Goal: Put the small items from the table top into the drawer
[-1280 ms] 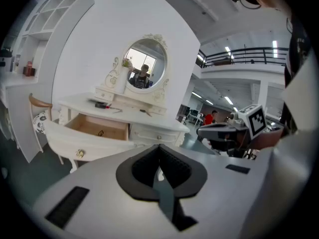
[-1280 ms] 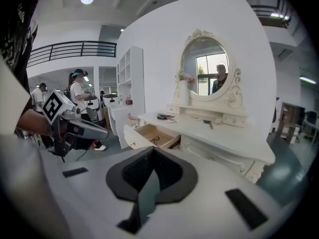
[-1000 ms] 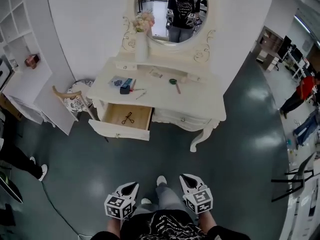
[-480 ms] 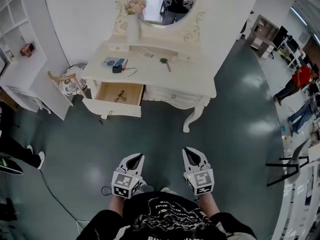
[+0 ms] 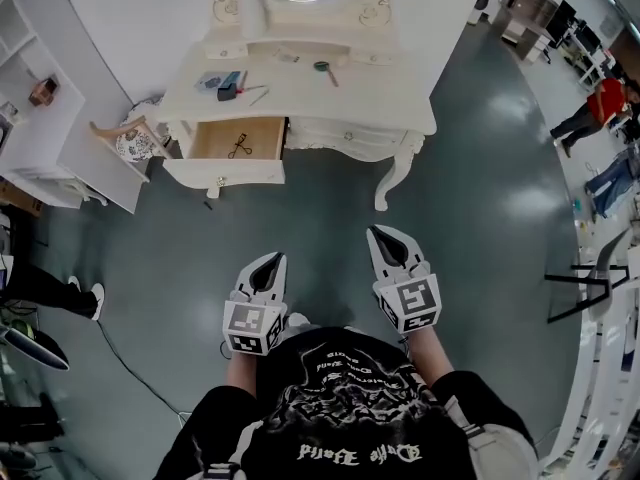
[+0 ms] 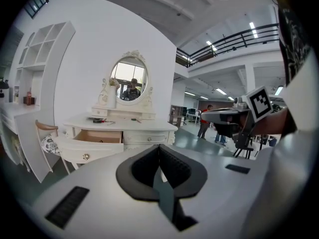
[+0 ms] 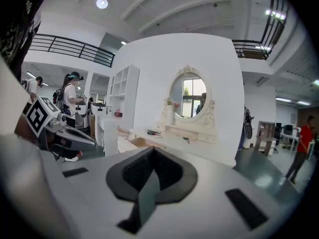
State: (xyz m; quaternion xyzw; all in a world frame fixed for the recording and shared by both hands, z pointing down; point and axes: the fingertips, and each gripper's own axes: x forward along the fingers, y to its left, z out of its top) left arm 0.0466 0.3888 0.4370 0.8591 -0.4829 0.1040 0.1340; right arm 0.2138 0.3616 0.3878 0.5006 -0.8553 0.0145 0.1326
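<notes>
Head view: both grippers closed and empty, well back from the table (image 5: 395,108).

At the left a chair (image 5: 125,140) stands just beside the open drawer (image 5: 222,174), and scissors (image 5: 239,148) lie inside the drawer. On the table top above the drawer sit a dark-blue box (image 5: 229,82) and a thin stick (image 5: 259,95). A green-headed tool (image 5: 323,68) lies further right, near the middle. Nearer the person, over the floor (image 5: 330,218), the left gripper (image 5: 270,259) points toward the table. In the left gripper view its jaws meet with nothing between them. The right gripper (image 5: 383,235) is beside it, its jaws likewise pressed together on nothing. At the far right stands a person in red (image 5: 601,108).
</notes>
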